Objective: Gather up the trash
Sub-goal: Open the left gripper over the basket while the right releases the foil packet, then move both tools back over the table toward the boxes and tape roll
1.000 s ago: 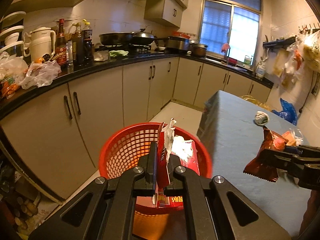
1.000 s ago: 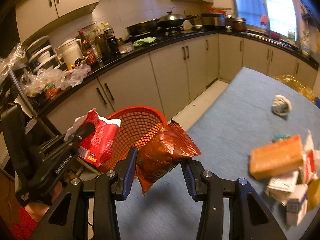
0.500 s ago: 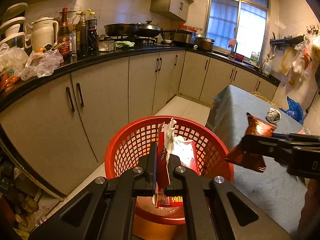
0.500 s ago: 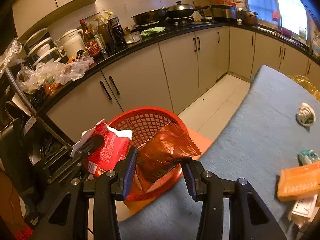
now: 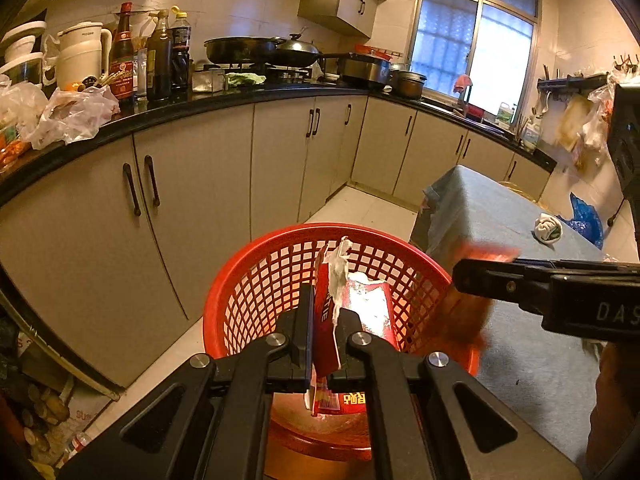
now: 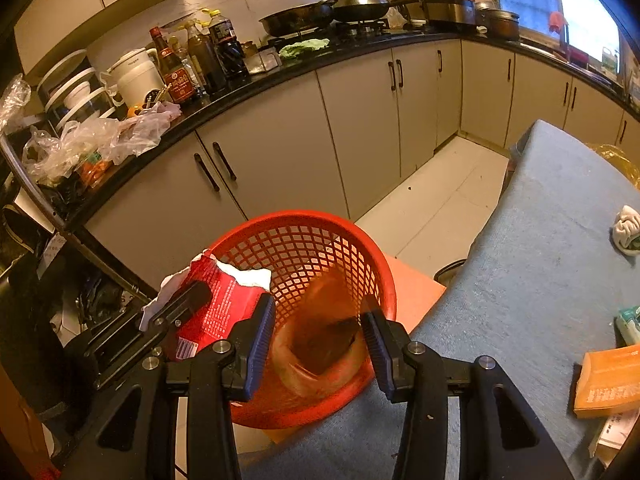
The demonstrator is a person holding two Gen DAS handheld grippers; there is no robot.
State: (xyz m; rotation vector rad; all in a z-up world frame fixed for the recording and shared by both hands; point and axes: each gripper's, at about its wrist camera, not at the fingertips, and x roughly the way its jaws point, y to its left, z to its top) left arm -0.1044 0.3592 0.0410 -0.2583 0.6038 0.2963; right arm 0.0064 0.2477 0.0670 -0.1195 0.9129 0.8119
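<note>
I am looking across a table (image 6: 540,280) covered in blue-grey cloth. A crumpled white wad (image 6: 627,231) is lying on it towards the far side, an orange box (image 6: 610,380) is sitting at its near right edge, and a pale green-and-white packet (image 6: 629,322) is resting just beyond that box.

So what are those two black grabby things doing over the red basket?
A person is tidying up trash with a gripper in each hand. The left gripper is shut on a torn red packet and holds it over the red basket. The right gripper has a brown wrapper between its fingers, blurred, right above the basket. More litter sits on the blue table, like a white wad and an orange box.
</note>
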